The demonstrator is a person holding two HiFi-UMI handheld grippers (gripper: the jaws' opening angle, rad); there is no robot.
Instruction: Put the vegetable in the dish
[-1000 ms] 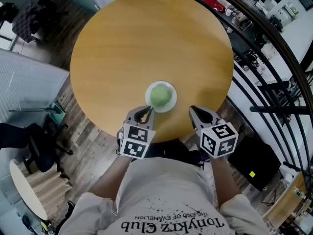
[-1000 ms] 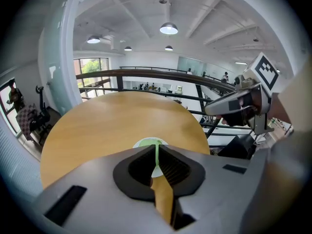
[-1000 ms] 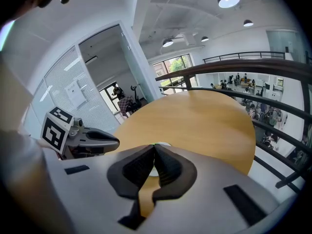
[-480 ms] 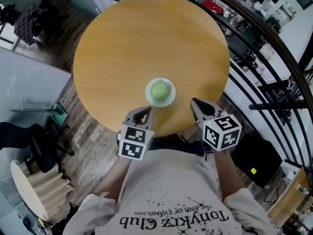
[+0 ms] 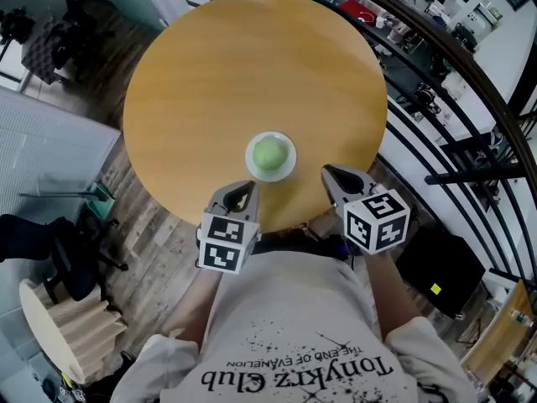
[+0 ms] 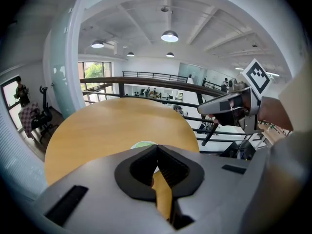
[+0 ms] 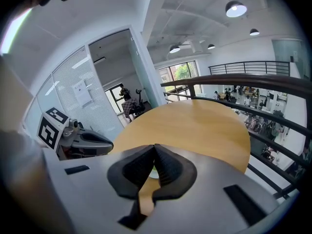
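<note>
A round green vegetable (image 5: 269, 153) lies in a small white dish (image 5: 287, 168) near the front edge of the round wooden table (image 5: 252, 65). My left gripper (image 5: 240, 193) hovers just below and left of the dish, shut and holding nothing. My right gripper (image 5: 333, 177) is to the right of the dish at the table's edge, also shut and holding nothing. In the left gripper view the dish (image 6: 141, 145) peeks over the closed jaws, and the right gripper (image 6: 214, 106) shows at the right. In the right gripper view the left gripper (image 7: 105, 143) shows at the left.
A dark metal railing (image 5: 436, 82) curves round the table's right side. A black chair (image 5: 59, 250) and a small side table (image 5: 46, 326) stand on the wooden floor at the left. The person's torso fills the bottom of the head view.
Both grippers have drawn back a little from the dish toward the person. The vegetable stays in the dish.
</note>
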